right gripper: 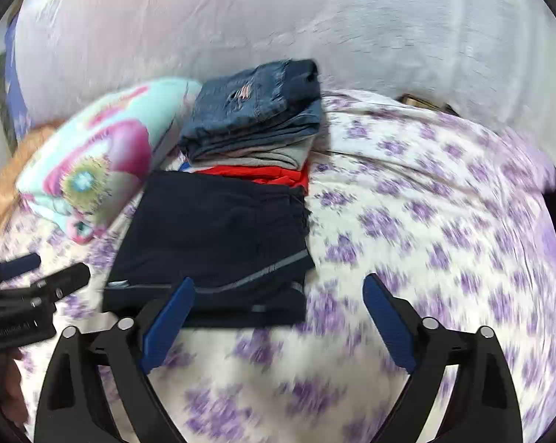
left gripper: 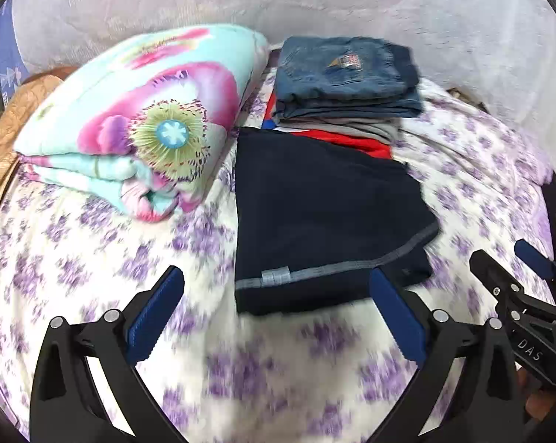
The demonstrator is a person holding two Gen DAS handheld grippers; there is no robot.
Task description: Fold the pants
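1. Left claw (left gripper: 277,306): jaws spread wide, holding nothing, over bare bedsheet at the near edge of the pants.
2. Right claw (right gripper: 278,312): jaws spread wide, holding nothing; its left finger overlaps the pants' near edge in view, contact unclear.
3. Bed (right gripper: 444,221): white sheet with purple flowers; open room lies near and to the right, running to the bed's right edge.
4. Pants (left gripper: 326,214): dark navy, folded into a flat, roughly square packet at bed centre; grey-stitched band and small grey tag along the near side.
5. Floral blanket (left gripper: 137,122): folded, bulky, just left of the pants.
6. Clothes stack (left gripper: 344,88): behind the pants, touching their far edge; jeans on top, grey and red layers beneath.
7. Wall (right gripper: 278,11): pale, behind the bed.
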